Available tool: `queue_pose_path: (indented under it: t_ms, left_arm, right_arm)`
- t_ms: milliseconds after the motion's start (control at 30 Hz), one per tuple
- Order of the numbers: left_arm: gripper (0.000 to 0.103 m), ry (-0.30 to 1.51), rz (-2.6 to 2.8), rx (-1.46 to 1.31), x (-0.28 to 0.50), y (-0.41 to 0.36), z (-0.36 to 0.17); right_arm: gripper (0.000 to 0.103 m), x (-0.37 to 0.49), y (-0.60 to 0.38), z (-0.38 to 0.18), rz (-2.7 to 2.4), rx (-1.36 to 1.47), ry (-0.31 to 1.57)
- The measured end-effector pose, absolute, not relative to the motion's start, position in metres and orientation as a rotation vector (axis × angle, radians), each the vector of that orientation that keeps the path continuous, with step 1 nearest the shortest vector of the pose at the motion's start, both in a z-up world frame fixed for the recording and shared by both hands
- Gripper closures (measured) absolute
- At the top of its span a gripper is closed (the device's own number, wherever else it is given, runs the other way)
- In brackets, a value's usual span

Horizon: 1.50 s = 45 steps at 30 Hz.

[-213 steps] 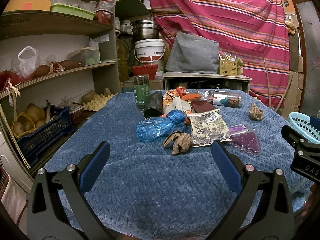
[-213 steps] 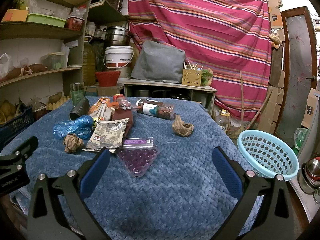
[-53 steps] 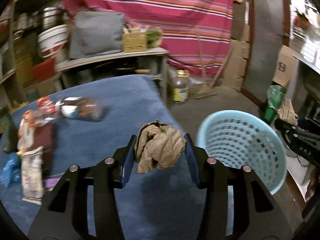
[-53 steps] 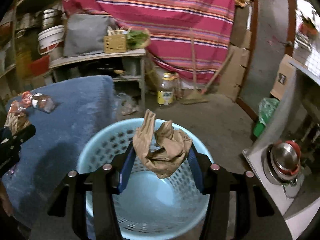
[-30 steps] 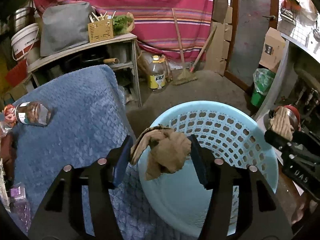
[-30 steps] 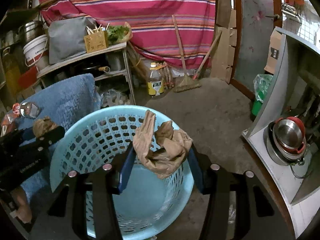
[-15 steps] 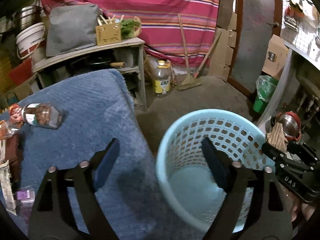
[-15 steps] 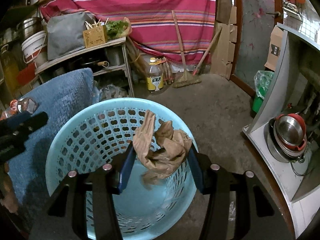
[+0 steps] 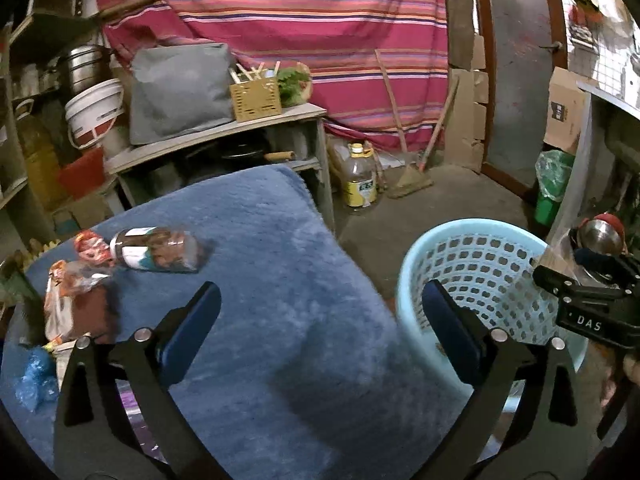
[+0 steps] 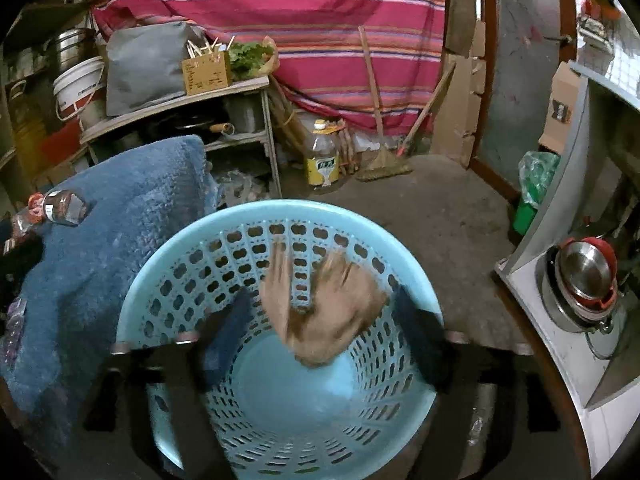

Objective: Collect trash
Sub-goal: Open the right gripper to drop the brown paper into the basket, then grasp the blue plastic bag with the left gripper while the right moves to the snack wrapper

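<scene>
A light blue plastic basket (image 10: 276, 216) stands on the floor beside the blue-covered table (image 9: 256, 264); it also shows in the left wrist view (image 9: 472, 256). My right gripper (image 10: 320, 332) is above the basket mouth with its jaws spread; a crumpled brown paper wad (image 10: 320, 312), blurred, is loose between them over the basket. My left gripper (image 9: 320, 320) is open and empty over the table's right edge. A clear plastic bottle (image 9: 160, 250), wrappers (image 9: 76, 300) and a blue bag (image 9: 36, 376) lie on the table's left side.
A shelf unit (image 9: 224, 136) with a grey bag and a wooden box stands behind the table. A yellow oil jug (image 9: 360, 184) and a broom (image 9: 408, 176) are on the floor. A counter with a metal pot (image 10: 584, 280) is at the right.
My right gripper has opened and let go of the brown paper wad, which now drops blurred into the basket. My left gripper, empty, has swung left from the basket toward the table.
</scene>
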<state>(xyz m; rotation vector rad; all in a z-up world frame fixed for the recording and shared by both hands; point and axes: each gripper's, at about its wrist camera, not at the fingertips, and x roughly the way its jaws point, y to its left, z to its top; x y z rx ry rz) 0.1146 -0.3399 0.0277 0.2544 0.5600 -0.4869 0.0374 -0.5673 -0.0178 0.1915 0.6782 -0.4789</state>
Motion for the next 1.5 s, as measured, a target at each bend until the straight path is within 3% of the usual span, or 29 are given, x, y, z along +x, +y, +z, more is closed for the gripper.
queue_pose_path:
  t_ms: [567, 667, 1067, 1333, 1500]
  left_arm:
    - [0.006, 0.519, -0.372, 0.213, 0.11, -0.198, 0.038]
    - [0.006, 0.52, -0.332, 0.185, 0.116, -0.165, 0.036]
    - [0.005, 0.625, -0.146, 0.105, 0.166, -0.035, 0.003]
    - [0.005, 0.677, -0.135, 0.062, 0.193, 0.003, -0.019]
    - [0.005, 0.716, -0.147, 0.053, 0.21, 0.01, -0.028]
  right_arm:
    - [0.017, 0.053, -0.476, 0.0, -0.4, 0.218, 0.626]
    - [0.007, 0.062, -0.448, 0.004, -0.371, 0.224, 0.603]
    - [0.004, 0.097, -0.336, 0.001, -0.259, 0.129, 0.559]
    - [0.004, 0.114, -0.296, 0.001, -0.246, 0.046, 0.531]
    - [0.004, 0.131, -0.282, -0.005, -0.274, 0.009, 0.629]
